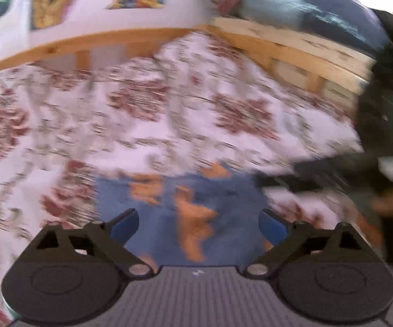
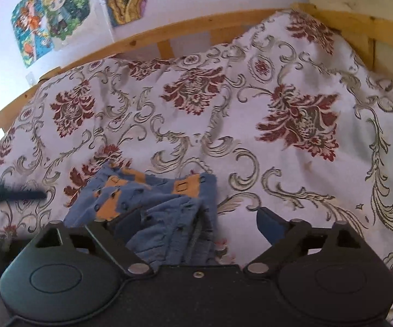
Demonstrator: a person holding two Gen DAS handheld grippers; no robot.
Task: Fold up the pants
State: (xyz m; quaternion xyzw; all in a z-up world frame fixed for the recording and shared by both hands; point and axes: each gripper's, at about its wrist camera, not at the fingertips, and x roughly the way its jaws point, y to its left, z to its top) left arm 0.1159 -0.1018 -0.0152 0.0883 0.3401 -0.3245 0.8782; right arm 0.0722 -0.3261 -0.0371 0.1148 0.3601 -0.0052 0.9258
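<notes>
Blue-and-orange pants [image 2: 153,212] lie bunched on the bed [image 2: 291,163], at 12 o'clock of both wide-open, empty grippers: left gripper [image 1: 199,226], right gripper [image 2: 196,226].

No legible text, label, brand or number anywhere; colourful cartoon wall posters [image 2: 52,13] ahead carry pictures only.

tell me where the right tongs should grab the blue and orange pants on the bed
Probably the far edge of the small blue pants with orange patches, at the corner nearest the right tongs. That edge lies flat and exposed on the floral bedspread, while the near fabric is bunched. Come in low from the near side; both tongs look open.
</notes>
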